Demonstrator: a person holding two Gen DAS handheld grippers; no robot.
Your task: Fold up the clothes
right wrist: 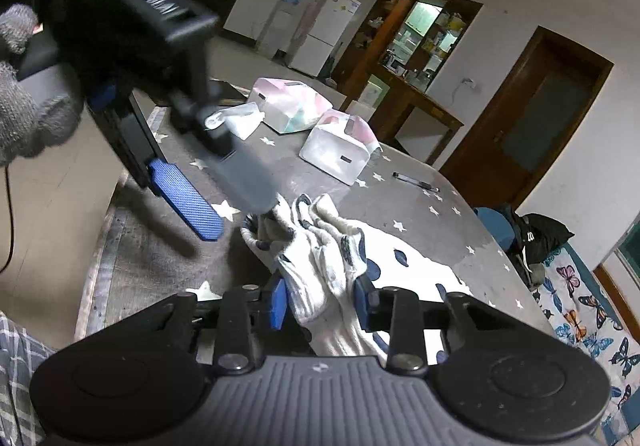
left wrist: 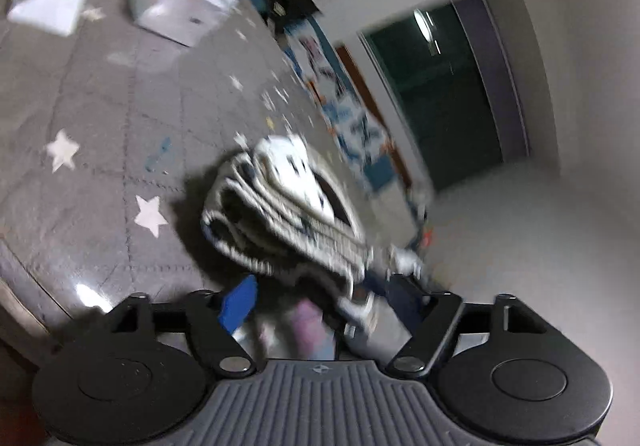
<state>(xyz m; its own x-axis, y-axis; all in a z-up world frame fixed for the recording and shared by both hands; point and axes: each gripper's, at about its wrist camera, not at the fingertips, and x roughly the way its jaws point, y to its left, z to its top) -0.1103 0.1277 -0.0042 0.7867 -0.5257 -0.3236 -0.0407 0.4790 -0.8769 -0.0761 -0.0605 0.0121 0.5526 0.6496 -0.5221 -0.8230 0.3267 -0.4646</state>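
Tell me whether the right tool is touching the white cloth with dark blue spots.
Touching. The right wrist view shows the right tool with its blue pads against bunched folds of the white cloth with dark blue spots.

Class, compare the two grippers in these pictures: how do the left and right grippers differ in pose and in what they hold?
The right gripper pinches a bunched part of the white dotted garment between its fingers, while the left gripper stands open, one blue pad clear of the cloth and its other finger touching the bunch. The right gripper sits low at the near edge of the grey star-print cover; the left gripper angles down from above. Both have blue pads and meet at the same garment.
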